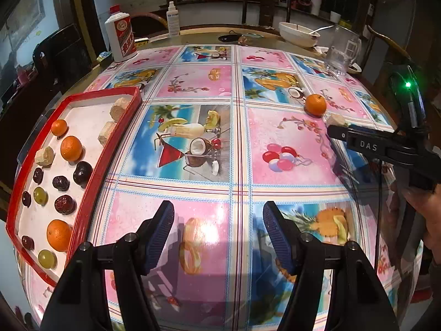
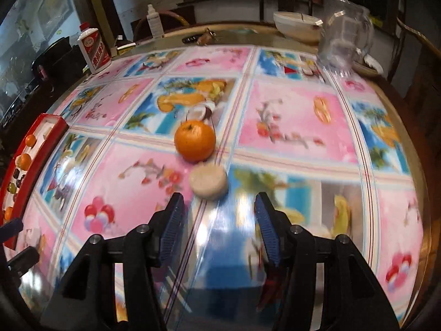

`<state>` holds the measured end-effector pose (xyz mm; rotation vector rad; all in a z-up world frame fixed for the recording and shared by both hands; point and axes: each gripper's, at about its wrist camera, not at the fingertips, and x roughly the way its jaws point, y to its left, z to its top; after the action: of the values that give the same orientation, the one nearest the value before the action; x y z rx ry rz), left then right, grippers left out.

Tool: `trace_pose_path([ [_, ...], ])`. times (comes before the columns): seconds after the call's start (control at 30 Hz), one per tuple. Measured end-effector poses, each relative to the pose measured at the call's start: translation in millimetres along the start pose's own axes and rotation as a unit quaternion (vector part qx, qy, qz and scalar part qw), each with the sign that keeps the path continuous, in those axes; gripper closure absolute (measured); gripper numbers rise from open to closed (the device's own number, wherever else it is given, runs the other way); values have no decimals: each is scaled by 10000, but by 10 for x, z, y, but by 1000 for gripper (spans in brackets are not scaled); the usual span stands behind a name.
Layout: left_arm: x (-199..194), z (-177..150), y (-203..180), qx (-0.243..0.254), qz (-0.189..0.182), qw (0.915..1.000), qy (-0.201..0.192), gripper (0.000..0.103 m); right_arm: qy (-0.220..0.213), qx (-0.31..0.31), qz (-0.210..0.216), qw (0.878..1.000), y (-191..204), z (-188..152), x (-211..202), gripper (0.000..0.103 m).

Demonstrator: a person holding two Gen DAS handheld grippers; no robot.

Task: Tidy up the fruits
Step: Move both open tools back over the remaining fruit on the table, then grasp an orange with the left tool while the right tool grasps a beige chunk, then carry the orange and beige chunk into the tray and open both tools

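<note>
A red-rimmed white tray (image 1: pixel 93 162) at the table's left holds several oranges (image 1: pixel 71 148), dark red fruits (image 1: pixel 64 204), green grapes (image 1: pixel 40 195) and pale beige chunks (image 1: pixel 44 156). On the tablecloth an orange (image 2: pixel 195 140) lies touching a pale round piece (image 2: pixel 208 181) just in front of it; both also appear in the left wrist view, the orange (image 1: pixel 315 104) and pale piece (image 1: pixel 335 120). My right gripper (image 2: pixel 219 218) is open, its fingers just short of the pale piece. My left gripper (image 1: pixel 217 234) is open over bare cloth, right of the tray, holding nothing.
Far across the table stand a white-and-red bottle (image 1: pixel 120 37), a spray bottle (image 1: pixel 172 19), a white bowl with a spoon (image 1: pixel 299 34) and a clear glass jug (image 1: pixel 341 52). A person's hand (image 1: pixel 424 207) holds the right gripper. Wooden chairs ring the round table.
</note>
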<state>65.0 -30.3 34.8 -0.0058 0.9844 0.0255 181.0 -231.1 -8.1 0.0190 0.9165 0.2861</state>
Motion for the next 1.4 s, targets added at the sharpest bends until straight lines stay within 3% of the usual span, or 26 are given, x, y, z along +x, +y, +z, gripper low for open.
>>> trace_pose_path([
  [0.1, 48, 56, -36, -17, 69, 10000, 9, 36, -44, -171, 52, 9998, 41, 70, 77, 48],
  [0.2, 105, 165, -113, -11, 115, 9999, -15, 36, -61, -433, 1, 9990, 73, 106, 106, 73],
  [0.37, 212, 470, -381, 37, 24, 9998, -208, 36, -98, -473, 31, 9988, -12, 3, -3, 74],
  [0.53, 399, 793, -850, 258, -309, 9983, -412, 36, -32, -335, 168, 9993, -218, -206, -181, 74],
  [0.7, 693, 1022, -1246, 252, -399, 9984, -303, 36, -6, -312, 237, 9992, -356, -354, -288, 74],
  [0.93, 1008, 1170, -1458, 149, -260, 9995, -76, 37, -45, -126, 463, 9988, -449, -379, -313, 74],
  [1.0, 1101, 1181, -1460, 72, -234, 9997, 43, 45, -49, -96, 526, 9986, -468, -379, -310, 74],
  [1.03, 1150, 1180, -1447, 15, -280, 9995, 145, 55, -53, -90, 545, 9985, -476, -377, -308, 74],
  [1.17, 1161, 1174, -1464, 92, -213, 9997, 14, 68, -71, -88, 544, 9985, -489, -369, -303, 74],
  [1.4, 1108, 1102, -1420, 14, -210, 9998, -45, 69, -102, -106, 481, 9987, -462, -386, -337, 74],
])
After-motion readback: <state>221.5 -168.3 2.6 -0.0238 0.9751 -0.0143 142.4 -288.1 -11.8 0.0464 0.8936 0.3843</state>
